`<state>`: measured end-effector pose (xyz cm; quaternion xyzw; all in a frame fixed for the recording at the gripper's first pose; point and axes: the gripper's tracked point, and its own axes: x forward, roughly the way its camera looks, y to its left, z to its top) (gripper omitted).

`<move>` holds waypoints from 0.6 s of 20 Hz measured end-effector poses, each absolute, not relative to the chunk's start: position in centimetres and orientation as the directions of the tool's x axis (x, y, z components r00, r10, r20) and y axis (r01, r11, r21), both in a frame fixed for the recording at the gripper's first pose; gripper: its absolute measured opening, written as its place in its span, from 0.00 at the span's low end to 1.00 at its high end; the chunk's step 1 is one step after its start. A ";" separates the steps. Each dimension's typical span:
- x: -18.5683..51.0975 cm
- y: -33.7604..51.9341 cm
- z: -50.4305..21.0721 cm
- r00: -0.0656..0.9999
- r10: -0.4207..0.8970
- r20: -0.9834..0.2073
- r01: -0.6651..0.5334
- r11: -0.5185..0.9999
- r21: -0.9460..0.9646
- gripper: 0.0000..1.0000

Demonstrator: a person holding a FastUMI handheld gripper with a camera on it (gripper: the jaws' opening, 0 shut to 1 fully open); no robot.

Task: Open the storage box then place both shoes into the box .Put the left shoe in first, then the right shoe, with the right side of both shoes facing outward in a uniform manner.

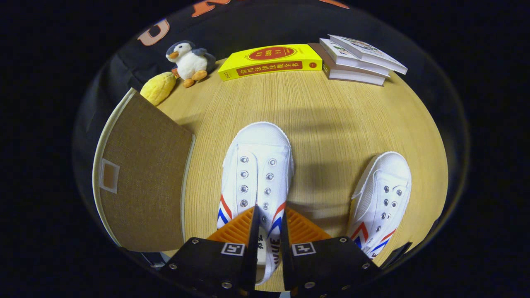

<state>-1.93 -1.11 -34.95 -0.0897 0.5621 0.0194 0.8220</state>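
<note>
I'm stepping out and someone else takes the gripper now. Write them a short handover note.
Gripper: fingers close together around the rear of one shoe; a full pinch can't be confirmed.
Other shoe lies to its right on the table.
Box is left of the fingers; its brown panel faces up, so it looks closed.
Done: no shoe is boxed.
Left: open the box, left shoe in, then right, right sides outward.

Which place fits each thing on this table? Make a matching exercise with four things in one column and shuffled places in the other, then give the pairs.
1. toy penguin
2. yellow book
3. brown storage box
4. nearer white shoe

A. between the fingers of the gripper
B. beside the stack of books
C. next to the yellow plush
D. left of the shoes, lid shut

Pairs: 1-C, 2-B, 3-D, 4-A
</note>
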 end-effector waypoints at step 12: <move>-0.3 1.5 -29.7 0.571 0.063 -0.819 0.017 0.996 0.088 0.00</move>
